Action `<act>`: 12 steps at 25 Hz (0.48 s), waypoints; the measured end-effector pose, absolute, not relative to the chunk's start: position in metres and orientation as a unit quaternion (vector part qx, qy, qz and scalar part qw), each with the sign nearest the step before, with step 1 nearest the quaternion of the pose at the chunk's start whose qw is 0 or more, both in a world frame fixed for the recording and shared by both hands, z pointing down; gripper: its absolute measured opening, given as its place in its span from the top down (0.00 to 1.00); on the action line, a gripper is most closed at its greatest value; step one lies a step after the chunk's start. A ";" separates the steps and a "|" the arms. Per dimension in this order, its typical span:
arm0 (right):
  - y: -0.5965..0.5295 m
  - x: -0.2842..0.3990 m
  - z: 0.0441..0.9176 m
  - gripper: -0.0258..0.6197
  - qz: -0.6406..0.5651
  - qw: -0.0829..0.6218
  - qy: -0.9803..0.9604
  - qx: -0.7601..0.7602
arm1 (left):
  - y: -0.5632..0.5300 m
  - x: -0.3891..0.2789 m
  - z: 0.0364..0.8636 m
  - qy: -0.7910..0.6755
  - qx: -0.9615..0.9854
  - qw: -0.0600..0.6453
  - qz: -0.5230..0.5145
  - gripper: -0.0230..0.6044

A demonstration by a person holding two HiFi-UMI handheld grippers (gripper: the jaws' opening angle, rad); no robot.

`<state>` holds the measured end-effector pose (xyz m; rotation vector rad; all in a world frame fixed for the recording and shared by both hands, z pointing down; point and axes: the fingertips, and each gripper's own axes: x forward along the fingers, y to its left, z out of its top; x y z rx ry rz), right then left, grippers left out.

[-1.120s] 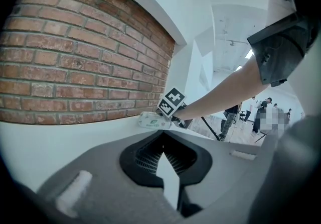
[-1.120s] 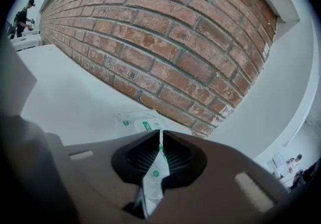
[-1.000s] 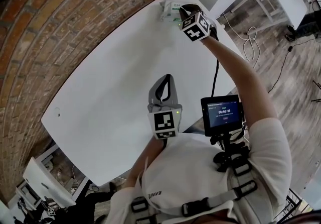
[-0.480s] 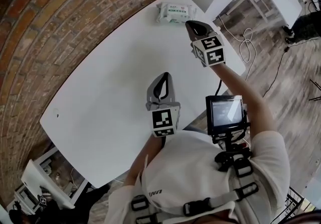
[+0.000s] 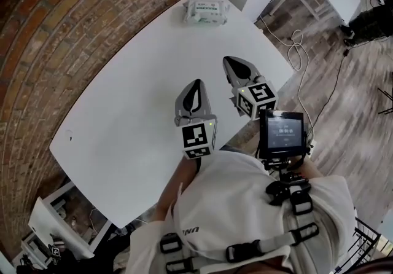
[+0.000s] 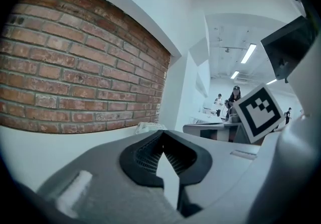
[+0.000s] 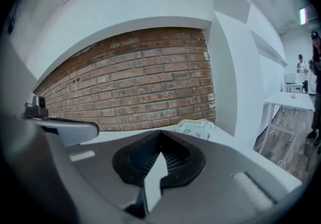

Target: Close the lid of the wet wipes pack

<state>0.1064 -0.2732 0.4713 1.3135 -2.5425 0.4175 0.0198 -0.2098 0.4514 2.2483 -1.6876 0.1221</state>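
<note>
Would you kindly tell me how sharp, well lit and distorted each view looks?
Head view: evenly lit, but the fisheye bows the table edges. Left gripper view: dark corners, ceiling lights flare, the left gripper is soft. Right gripper view: dark corners too, brick wall curved, wipes pack fairly crisp.

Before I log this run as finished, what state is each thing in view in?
White-and-green soft wet wipes pack: lying flat at the far corner of the white table, lid apparently down, nothing touching it.
Left hand-held gripper: shut, empty.
Right hand-held gripper: shut, empty.
Small black chest-mounted screen: lit.
</note>
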 end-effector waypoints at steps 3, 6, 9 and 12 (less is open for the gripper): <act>-0.251 0.105 0.466 0.95 0.152 0.104 -0.871 0.456 | -0.205 0.021 0.444 -0.592 0.790 0.156 0.038 0.96; -0.235 0.103 0.462 0.95 0.166 0.089 -0.866 0.462 | -0.200 0.022 0.435 -0.593 0.791 0.147 0.031 0.96; -0.226 0.096 0.453 0.95 0.165 0.094 -0.869 0.457 | -0.196 0.023 0.430 -0.593 0.792 0.141 0.029 0.96; -0.220 0.094 0.450 0.95 0.159 0.093 -0.872 0.454 | -0.192 0.021 0.427 -0.594 0.792 0.137 0.029 0.96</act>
